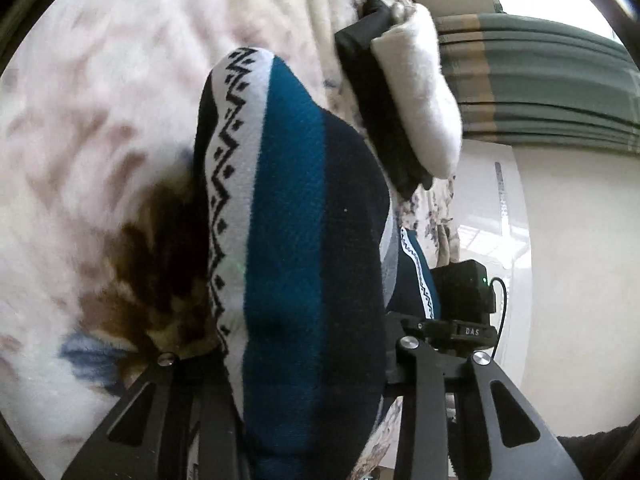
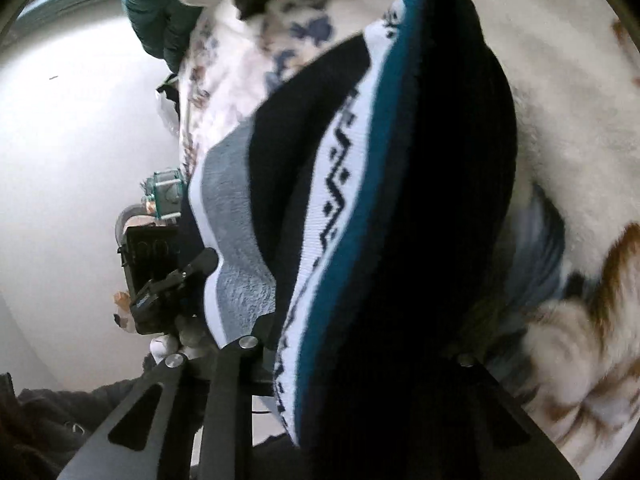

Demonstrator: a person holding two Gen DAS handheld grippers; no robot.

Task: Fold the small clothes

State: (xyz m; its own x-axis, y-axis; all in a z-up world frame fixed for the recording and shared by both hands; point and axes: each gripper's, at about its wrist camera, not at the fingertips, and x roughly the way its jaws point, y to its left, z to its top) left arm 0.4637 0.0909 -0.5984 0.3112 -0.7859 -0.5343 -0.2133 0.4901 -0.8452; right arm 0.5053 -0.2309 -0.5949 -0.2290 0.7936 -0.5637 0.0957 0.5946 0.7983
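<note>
The teal, navy and white zigzag-patterned knit sock (image 1: 296, 216) (image 2: 384, 216) is hanging over the fluffy floral blanket (image 1: 100, 92) (image 2: 568, 92); I'm grasping it with my left gripper (image 1: 304, 420) and right gripper (image 2: 360, 420), each clenching its near end

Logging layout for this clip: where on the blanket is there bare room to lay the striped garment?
Bare blanket lies beyond the striped garment, bordered by the black-and-white item. It is crowded near both hand-held grippers, where the garment fills the view.
</note>
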